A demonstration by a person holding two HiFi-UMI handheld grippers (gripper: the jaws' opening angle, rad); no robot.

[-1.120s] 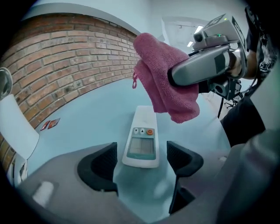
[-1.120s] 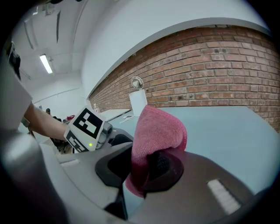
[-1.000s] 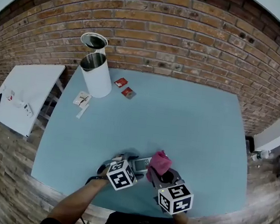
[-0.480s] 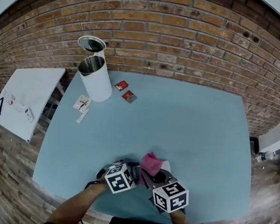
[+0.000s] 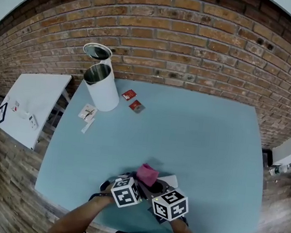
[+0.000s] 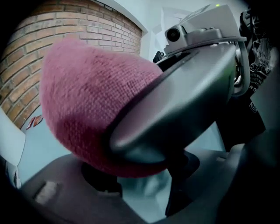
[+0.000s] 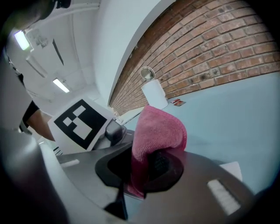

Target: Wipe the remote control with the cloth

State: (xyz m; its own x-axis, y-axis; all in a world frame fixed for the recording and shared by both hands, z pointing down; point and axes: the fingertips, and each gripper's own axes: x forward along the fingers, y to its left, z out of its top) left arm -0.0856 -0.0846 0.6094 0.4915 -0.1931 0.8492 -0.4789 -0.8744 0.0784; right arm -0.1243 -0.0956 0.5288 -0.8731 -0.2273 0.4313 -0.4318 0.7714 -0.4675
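Since a second ago: the right gripper [image 7: 144, 173] has carried the pink terry cloth [image 5: 147, 173] leftward. The cloth now sits right against the left gripper [image 6: 144, 188]; before, it stood off to that gripper's right. The left jaws have just been closing.

Near edge of table: both grippers side by side, marker cubes almost touching. The right jaws are clamped on the cloth's lower fold, and the rest stands up in a rounded hump. The left jaws are well apart. A pale mottled surface lies between them; I cannot tell whether the pads press on it. The pale grey remote control [image 5: 172, 180] lies flat under cloth and grippers, with only one end showing just right of the cloth.

Surface: light blue matte table top [image 5: 199, 145], bare across the middle and right.

Far left corner: white paper slips [image 5: 87, 114], then two small red packets [image 5: 129, 94], then a tall white cylindrical can [image 5: 103, 87], open at the top with metal inside. Behind it, a second round metal rim [image 5: 97, 52] at the foot of the wall.

Room: a red-brown brick wall [image 5: 196, 35] runs along the table's far edge. A low white side table [image 5: 32, 100] stands to the left with small items on it. White ceiling with strip lights [image 7: 61, 85] shows in the right gripper view.
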